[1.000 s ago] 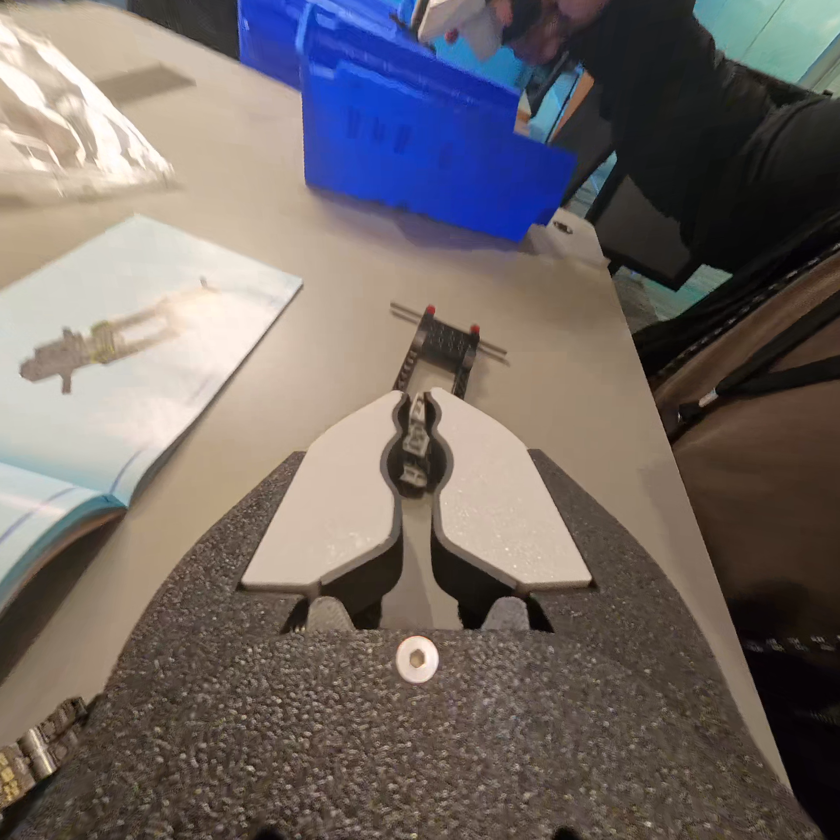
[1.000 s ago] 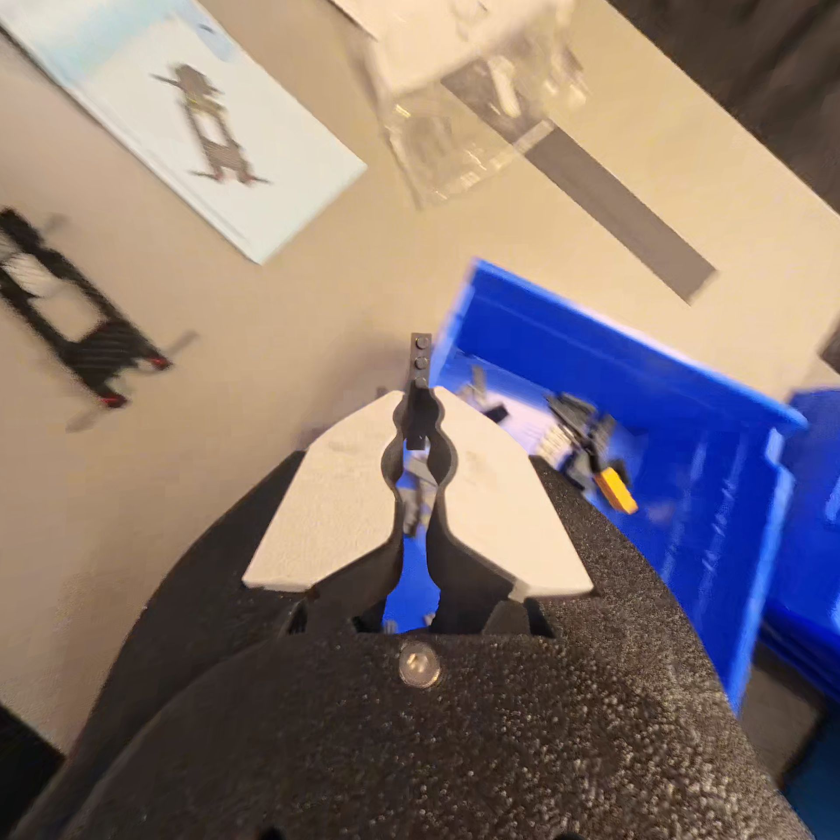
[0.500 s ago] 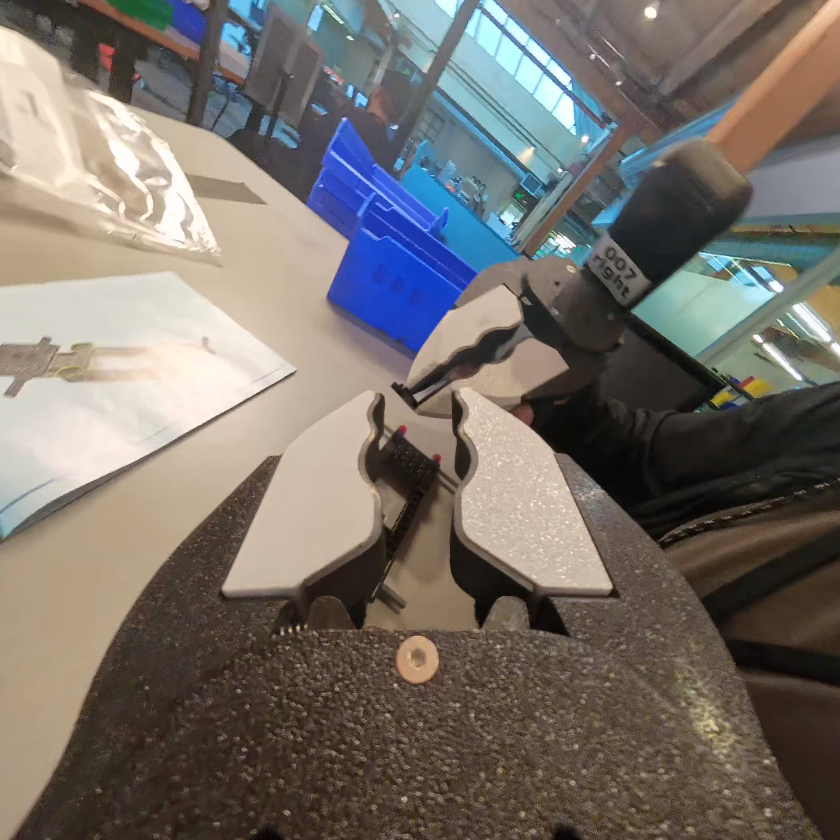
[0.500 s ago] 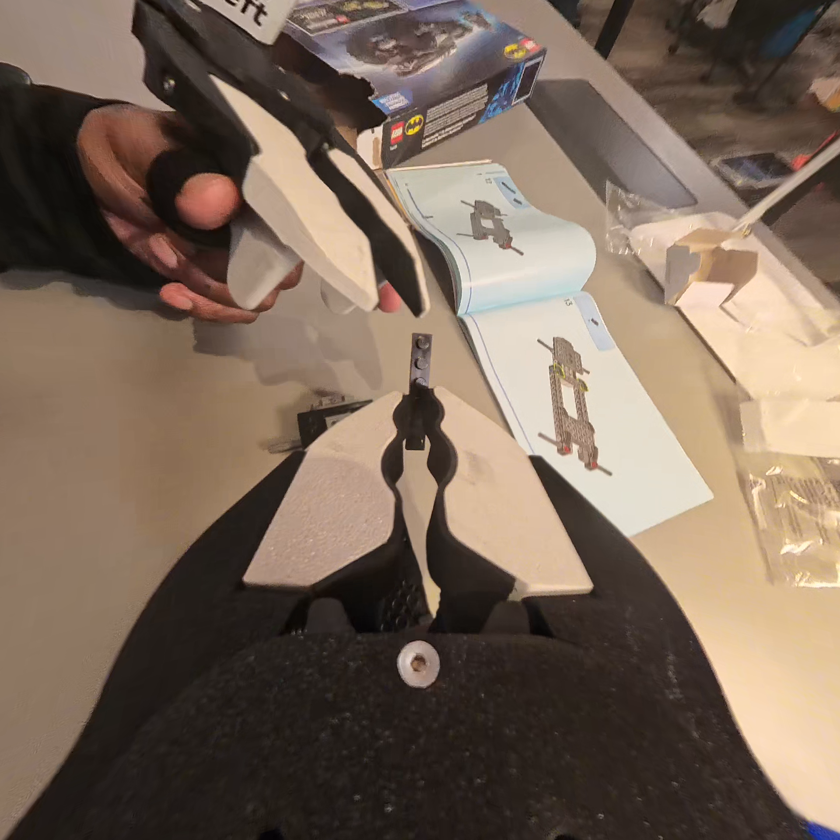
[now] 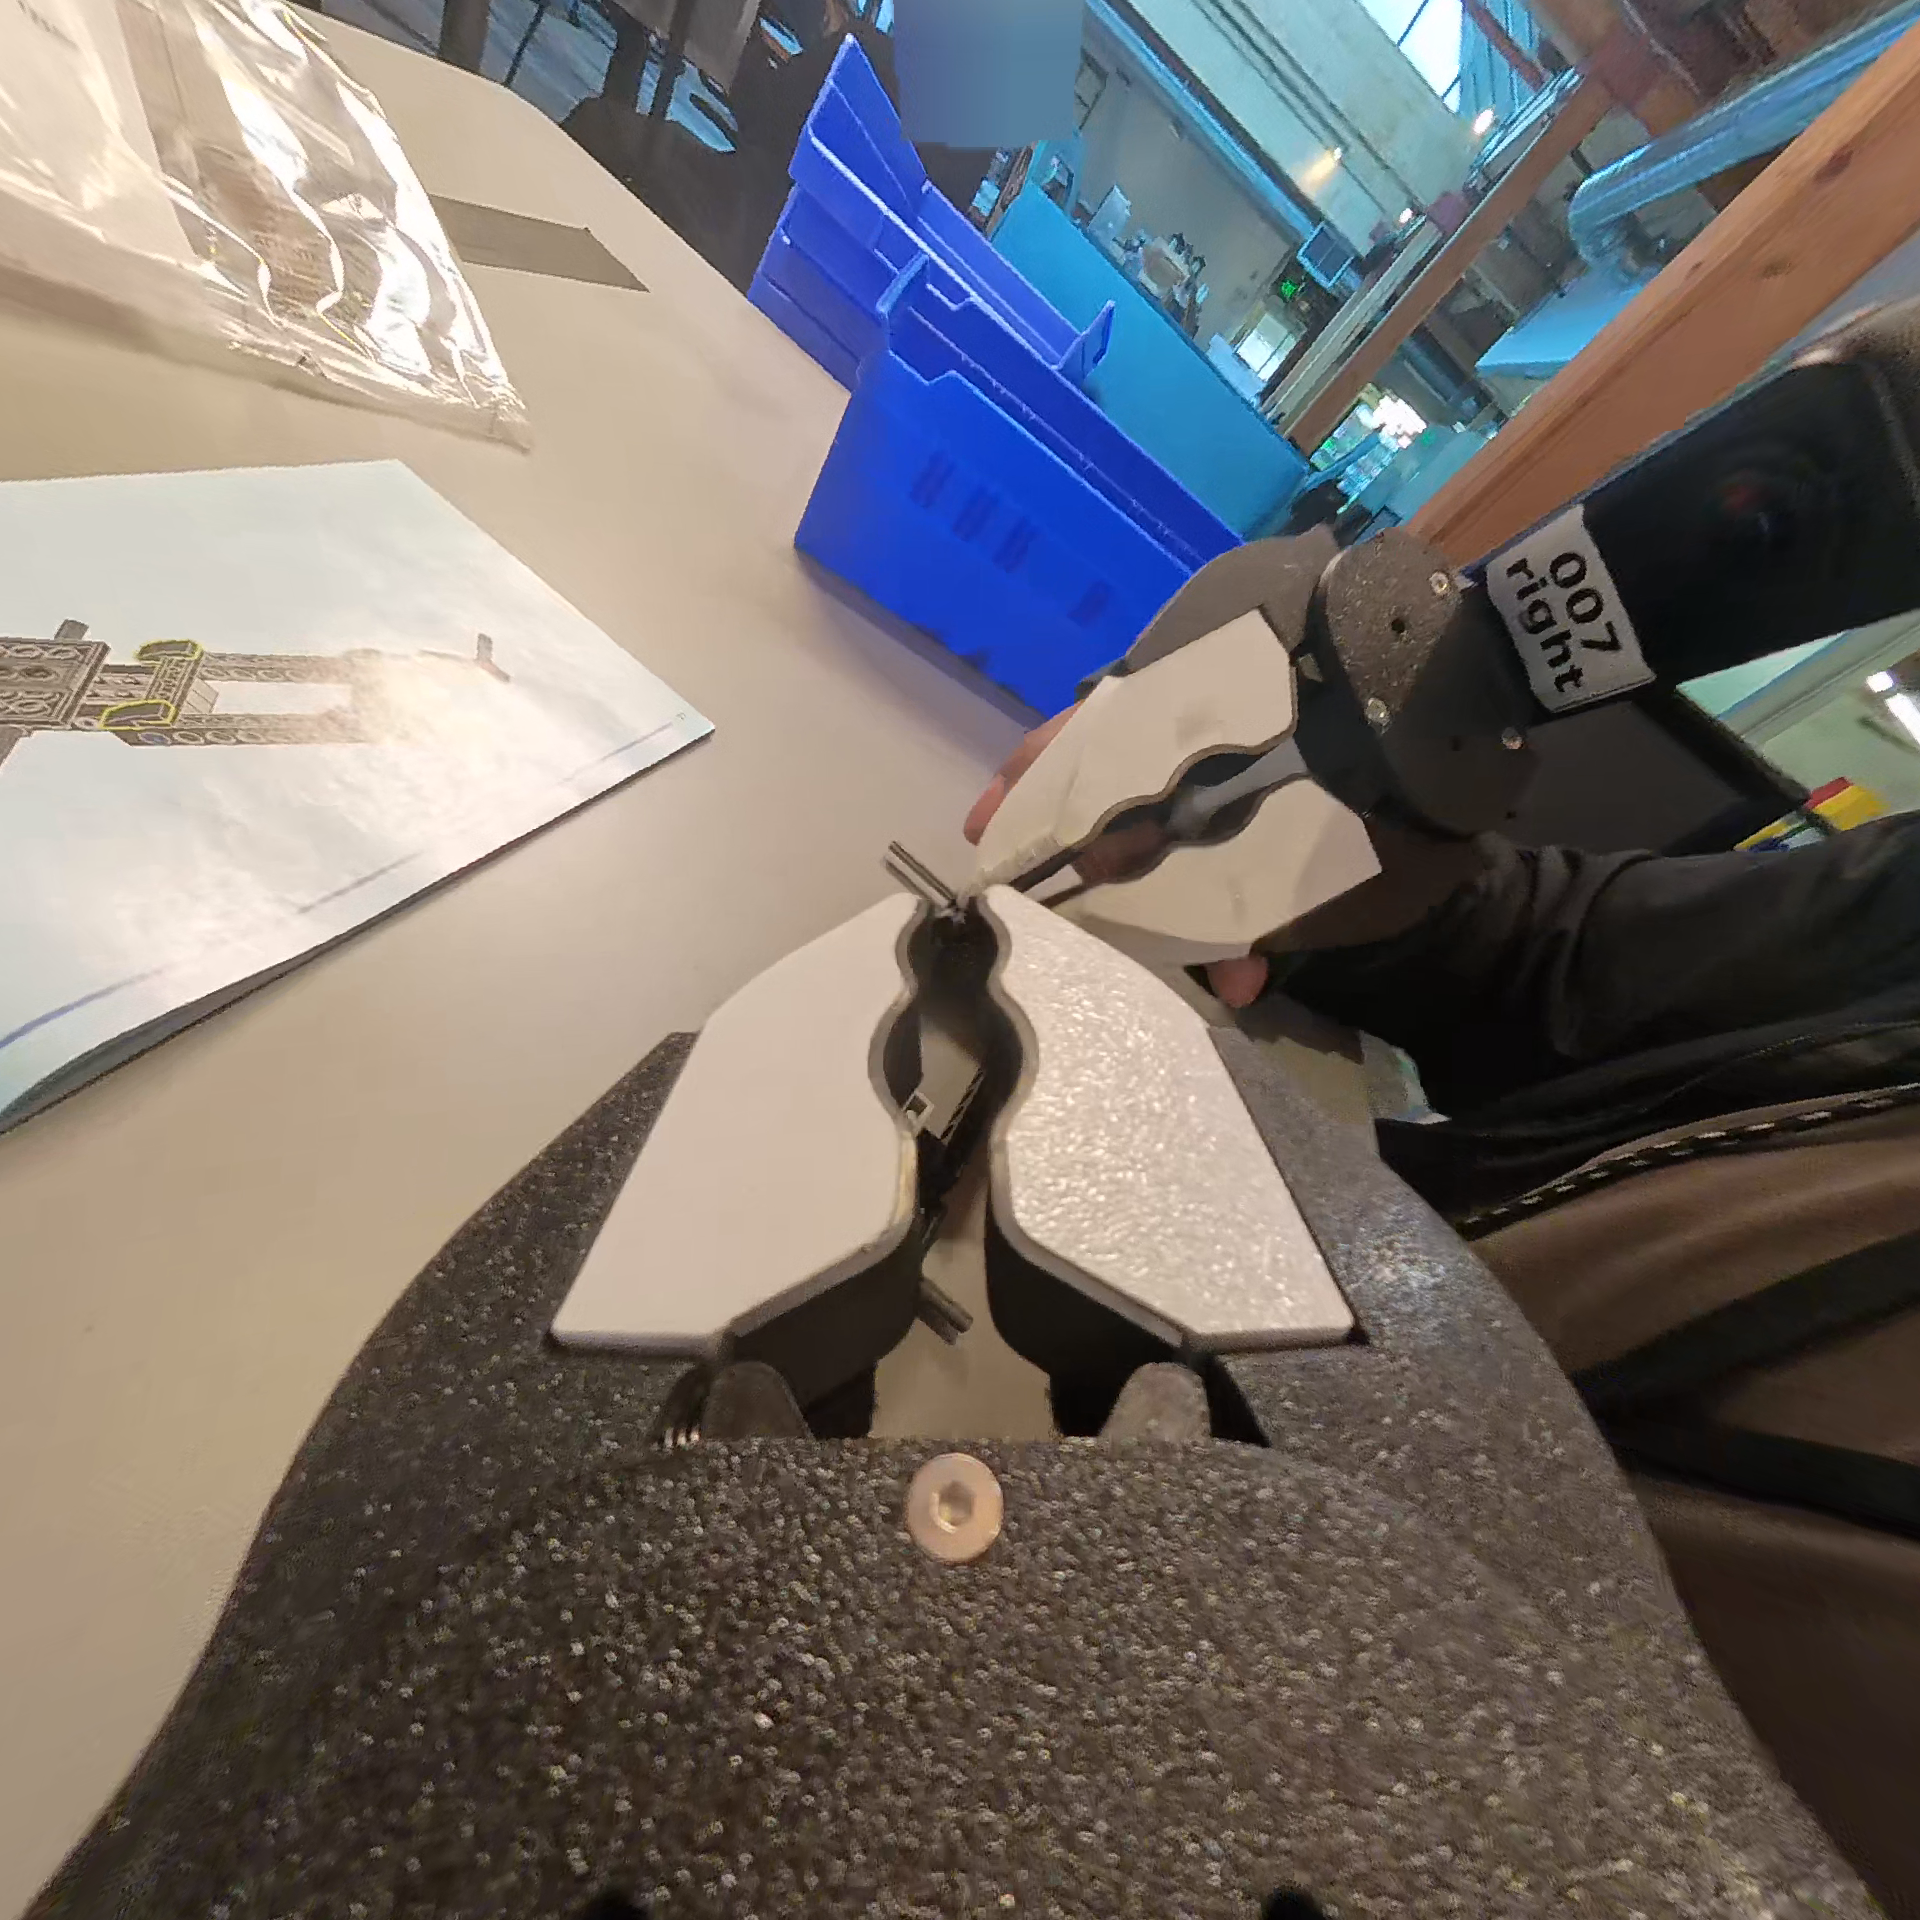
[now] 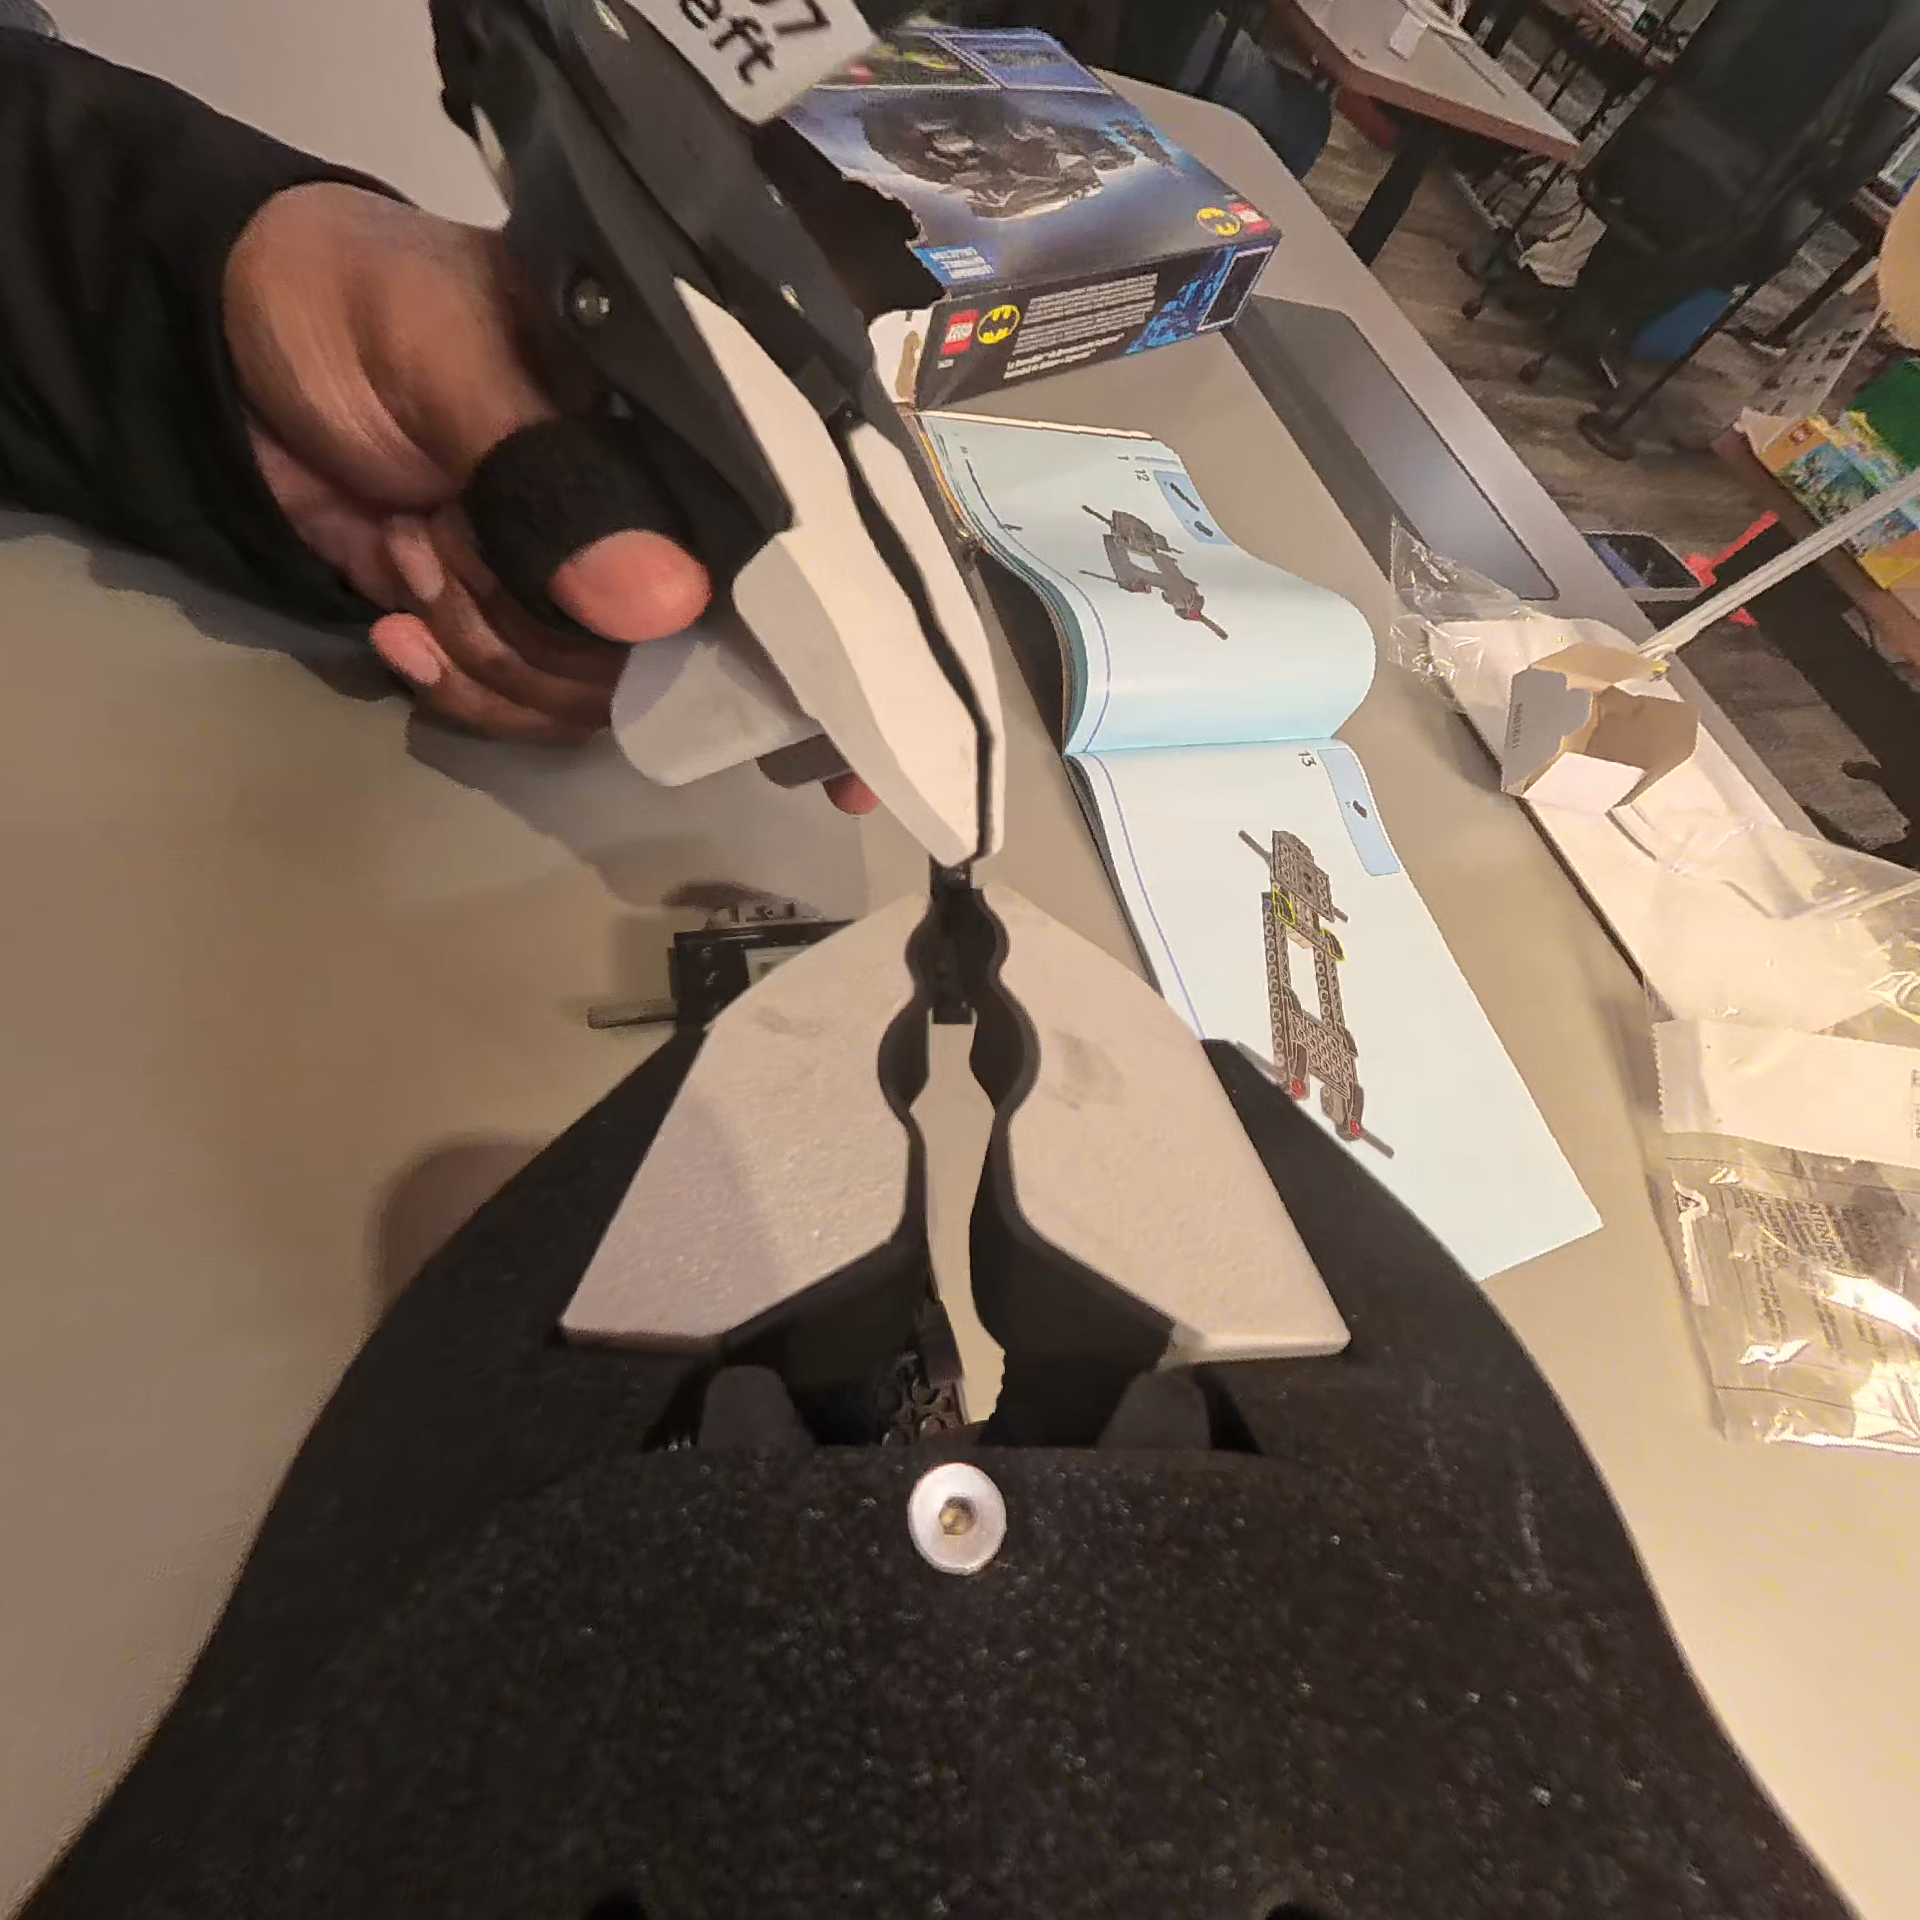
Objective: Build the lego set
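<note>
Table: the grey table (image 6: 312,1039) fills both views; its far edge curves off beyond the boxes ahead of the left fingers, and its near right edge drops away just right of them, where a dark sleeve (image 5: 1558,987) lies.
Open room: bare tabletop lies left of the right gripper's fingers and between the left fingers and the booklet; to the right of the right fingers the surface is crowded.
Blue boxes: two blue boxes (image 5: 987,499), one behind the other, stand ahead and slightly right of the left fingers, near the far edge.
Booklet: one open booklet (image 6: 1299,935) with pale blue pages lies just right of the right fingers and to the left of the left fingers.
Cardboard box: one dark printed box (image 6: 1039,239), torn open, sits beyond the booklet.
Plastic bags: at least two clear bags (image 6: 1787,1299) lie far right of the right fingers.
Small carton: one white carton (image 6: 1590,748), flaps open, rests between the bags.
Black frame: one black brick-built frame (image 6: 727,961) with a grey rod lies on the table, just left of and partly under the right fingers.
Left gripper: the left gripper (image 5: 954,906) has its fingers nearly together at the tips, pinched on the frame's dark end, with a short grey rod (image 5: 914,871) poking out past them.
Right gripper: the right gripper (image 6: 954,902) is closed on a thin black strip (image 6: 951,971) that stands along its fingers; its tips meet the left gripper's tips.
Hands: two, one on each gripper.
</note>
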Action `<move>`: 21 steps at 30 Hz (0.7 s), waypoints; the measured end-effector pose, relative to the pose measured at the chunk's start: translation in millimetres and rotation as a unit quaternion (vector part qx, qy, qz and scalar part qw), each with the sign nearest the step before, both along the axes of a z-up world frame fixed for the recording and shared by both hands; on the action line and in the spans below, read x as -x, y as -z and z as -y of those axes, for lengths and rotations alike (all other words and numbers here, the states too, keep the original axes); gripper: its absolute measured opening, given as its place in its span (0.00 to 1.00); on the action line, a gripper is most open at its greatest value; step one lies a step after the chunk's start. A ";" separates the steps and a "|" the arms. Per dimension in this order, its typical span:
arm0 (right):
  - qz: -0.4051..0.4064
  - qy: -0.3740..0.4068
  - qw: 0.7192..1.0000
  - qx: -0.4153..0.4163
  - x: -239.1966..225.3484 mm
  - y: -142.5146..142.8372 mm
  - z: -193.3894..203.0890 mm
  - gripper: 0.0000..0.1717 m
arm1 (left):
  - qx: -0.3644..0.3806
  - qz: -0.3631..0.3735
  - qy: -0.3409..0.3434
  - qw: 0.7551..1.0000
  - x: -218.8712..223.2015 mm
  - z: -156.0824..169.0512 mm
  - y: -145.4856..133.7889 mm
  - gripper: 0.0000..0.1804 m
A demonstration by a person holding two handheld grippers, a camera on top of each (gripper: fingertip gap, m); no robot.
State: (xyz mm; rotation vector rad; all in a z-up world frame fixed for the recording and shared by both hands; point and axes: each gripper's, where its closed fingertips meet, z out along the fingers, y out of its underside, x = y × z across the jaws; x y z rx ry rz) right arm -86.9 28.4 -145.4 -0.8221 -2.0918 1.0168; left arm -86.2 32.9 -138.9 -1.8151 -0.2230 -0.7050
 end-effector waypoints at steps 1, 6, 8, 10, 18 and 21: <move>0.000 0.003 1.000 0.001 -0.1 0.9 -2.6 0.01 | 0.004 -0.016 -0.004 1.000 0.4 -0.5 2.2 0.03; 0.031 -0.002 1.000 -0.004 -10.8 9.1 -18.8 0.08 | 0.009 -0.158 0.000 0.987 -3.9 0.8 9.1 0.03; 0.045 -0.001 0.999 -0.009 -16.7 12.8 -27.8 0.08 | 0.017 -0.281 0.008 0.960 -8.0 2.3 16.0 0.03; 0.054 0.002 0.998 -0.012 -22.1 16.6 -35.6 0.08 | 0.025 -0.418 0.018 0.908 -12.2 3.4 24.4 0.03; 0.075 0.010 0.997 -0.021 -36.7 31.4 -46.5 0.08 | 0.035 -0.626 0.056 0.777 -25.5 0.3 46.9 0.03; 0.081 0.008 0.997 -0.017 -40.7 32.9 -46.1 0.08 | 0.049 -0.642 0.070 0.762 -23.8 1.3 51.9 0.03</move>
